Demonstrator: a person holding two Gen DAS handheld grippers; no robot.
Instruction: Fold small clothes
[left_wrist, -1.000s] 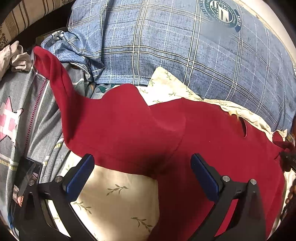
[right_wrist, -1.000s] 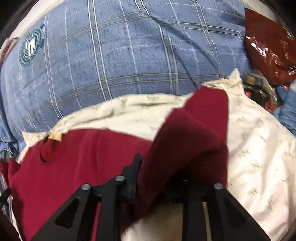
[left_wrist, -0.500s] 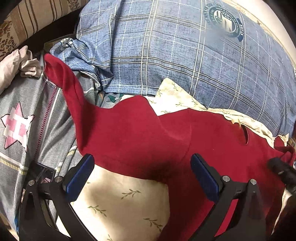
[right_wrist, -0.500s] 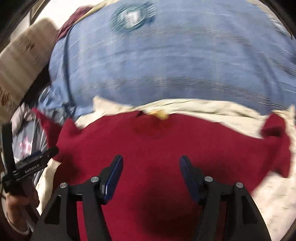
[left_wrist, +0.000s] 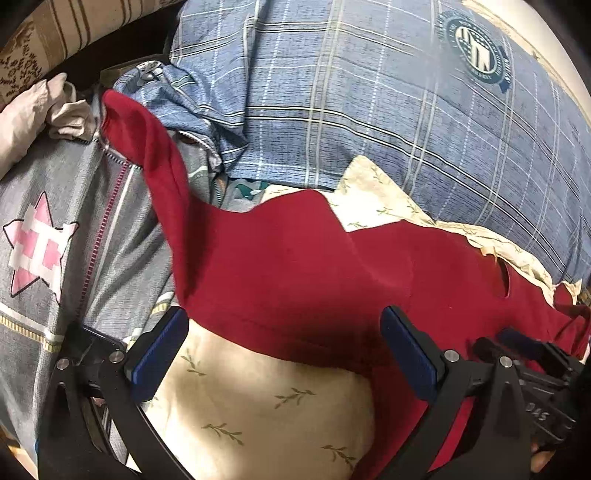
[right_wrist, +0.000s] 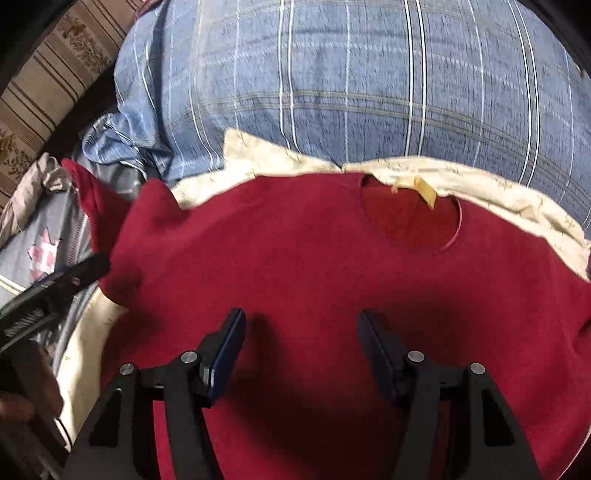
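We're looking at a bed dressed in a big blue plaid duvet (left_wrist: 369, 110), and it fills most of what we see. Just below it lies a cream leaf-print cloth (left_wrist: 258, 398). To the duvet's left we find a grey cover with a pink star (left_wrist: 40, 243). Beyond the duvet's upper-left corner runs a striped, floral-patterned cushion (right_wrist: 48, 74). Warm light falls across the cream cloth.

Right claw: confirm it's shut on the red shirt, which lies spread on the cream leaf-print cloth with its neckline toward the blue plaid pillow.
Not quite. In the right wrist view the right claw is open, hovering over the red shirt and gripping nothing. The rest holds: the shirt lies spread on the cream leaf-print cloth, neckline toward the blue plaid pillow.
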